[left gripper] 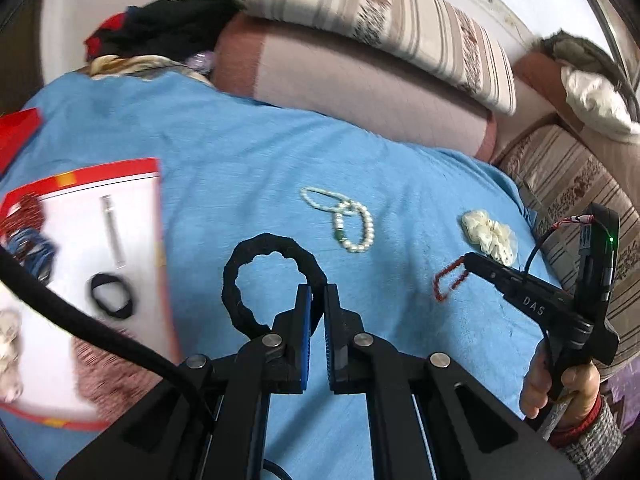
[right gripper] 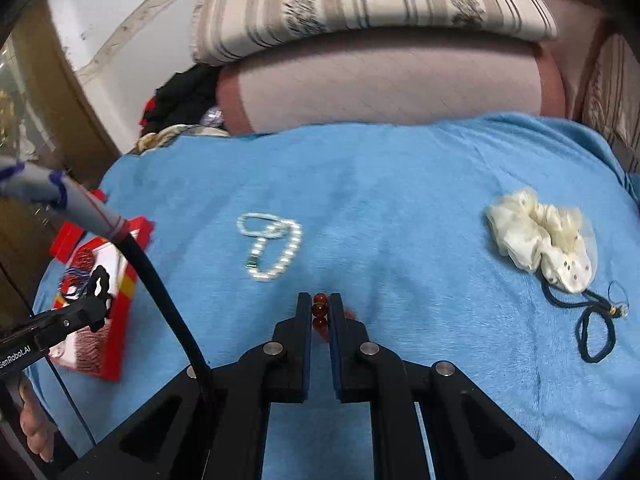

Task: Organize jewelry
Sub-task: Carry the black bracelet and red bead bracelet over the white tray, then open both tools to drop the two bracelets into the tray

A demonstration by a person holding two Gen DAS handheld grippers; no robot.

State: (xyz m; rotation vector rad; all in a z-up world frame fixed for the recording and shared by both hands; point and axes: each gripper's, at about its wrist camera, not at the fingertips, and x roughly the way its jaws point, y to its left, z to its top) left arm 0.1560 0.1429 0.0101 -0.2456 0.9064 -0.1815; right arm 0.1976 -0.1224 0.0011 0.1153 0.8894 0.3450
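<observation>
My left gripper [left gripper: 319, 290] is shut on a black fabric scrunchie [left gripper: 272, 242], which hangs as a loop above the blue cloth. My right gripper [right gripper: 320, 300] is shut on a red bead bracelet [right gripper: 320, 312], with three beads showing between the pads. In the left wrist view the right gripper [left gripper: 468, 259] is off to the right, and the red bracelet [left gripper: 437, 288] dangles from its tip. A white pearl bracelet [right gripper: 272, 248] lies loose on the cloth ahead of both grippers. The red-rimmed box [left gripper: 120, 168] sits at the left.
The box holds a black hair tie [left gripper: 112, 294], a silver stick [left gripper: 112, 232] and red and blue beads [left gripper: 24, 224]. A cream scrunchie [right gripper: 540, 240] and a thin black hair tie [right gripper: 596, 332] lie at the right. Folded quilts [right gripper: 392, 80] stand behind the cloth.
</observation>
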